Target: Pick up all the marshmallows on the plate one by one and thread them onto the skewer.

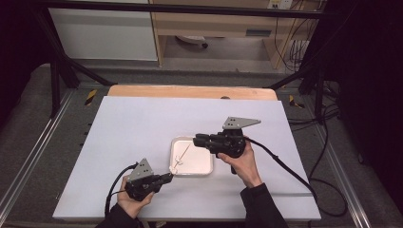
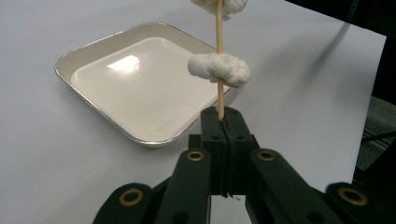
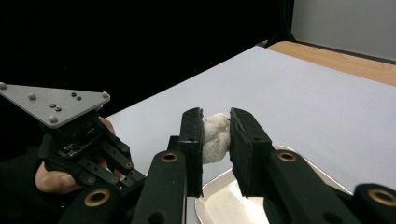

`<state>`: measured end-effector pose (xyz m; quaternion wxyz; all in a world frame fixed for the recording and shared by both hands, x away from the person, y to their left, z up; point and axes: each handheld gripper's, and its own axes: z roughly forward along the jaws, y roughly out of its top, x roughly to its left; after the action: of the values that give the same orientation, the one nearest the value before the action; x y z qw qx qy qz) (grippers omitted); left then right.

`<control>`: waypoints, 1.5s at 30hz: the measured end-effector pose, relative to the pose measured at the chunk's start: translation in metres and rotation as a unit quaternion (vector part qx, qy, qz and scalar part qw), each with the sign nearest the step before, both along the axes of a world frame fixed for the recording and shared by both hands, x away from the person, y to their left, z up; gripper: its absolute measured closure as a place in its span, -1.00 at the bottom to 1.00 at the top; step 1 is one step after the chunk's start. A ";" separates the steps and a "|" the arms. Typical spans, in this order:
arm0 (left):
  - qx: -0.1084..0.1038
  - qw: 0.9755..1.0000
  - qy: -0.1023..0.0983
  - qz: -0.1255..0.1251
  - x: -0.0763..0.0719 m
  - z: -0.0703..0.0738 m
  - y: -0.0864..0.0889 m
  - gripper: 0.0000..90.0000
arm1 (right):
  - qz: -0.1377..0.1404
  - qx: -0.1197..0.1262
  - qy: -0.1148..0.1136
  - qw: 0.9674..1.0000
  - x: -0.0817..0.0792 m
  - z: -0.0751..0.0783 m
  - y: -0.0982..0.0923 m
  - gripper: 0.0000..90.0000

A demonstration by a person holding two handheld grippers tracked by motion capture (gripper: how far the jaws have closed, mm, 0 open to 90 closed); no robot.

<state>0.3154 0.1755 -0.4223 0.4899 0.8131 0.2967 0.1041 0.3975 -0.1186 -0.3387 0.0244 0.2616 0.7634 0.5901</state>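
Two hand-held grippers pinch: left (image 2: 223,122) upright skewer (image 2: 218,56), right (image 3: 215,140) level white lump (image 3: 214,137).

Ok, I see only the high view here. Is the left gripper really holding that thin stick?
Observer: Yes. In the left gripper view the left gripper is shut on the wooden skewer.
Operator: Is something on the stick?
Observer: A white lump is threaded on it, with another at the top edge.
Operator: And the right gripper?
Observer: The right gripper clamps another white piece above the tray.
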 end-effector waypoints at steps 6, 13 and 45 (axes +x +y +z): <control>0.001 1.000 0.001 -0.002 0.000 0.000 -0.001 0.97 | 0.008 -0.001 0.005 1.000 0.001 -0.001 0.003 0.67; 0.003 1.000 -0.002 -0.004 0.000 0.000 -0.001 0.97 | 0.010 0.000 0.009 1.000 0.003 -0.001 0.005 0.67; 0.033 0.999 -0.002 -0.009 -0.001 -0.003 -0.005 0.97 | 0.037 -0.021 0.034 0.999 0.000 -0.014 0.014 0.77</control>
<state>0.3142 0.1708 -0.4249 0.4642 0.8314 0.2845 0.1114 0.3980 -0.1044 -0.3529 -0.0174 0.2524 0.7853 0.5650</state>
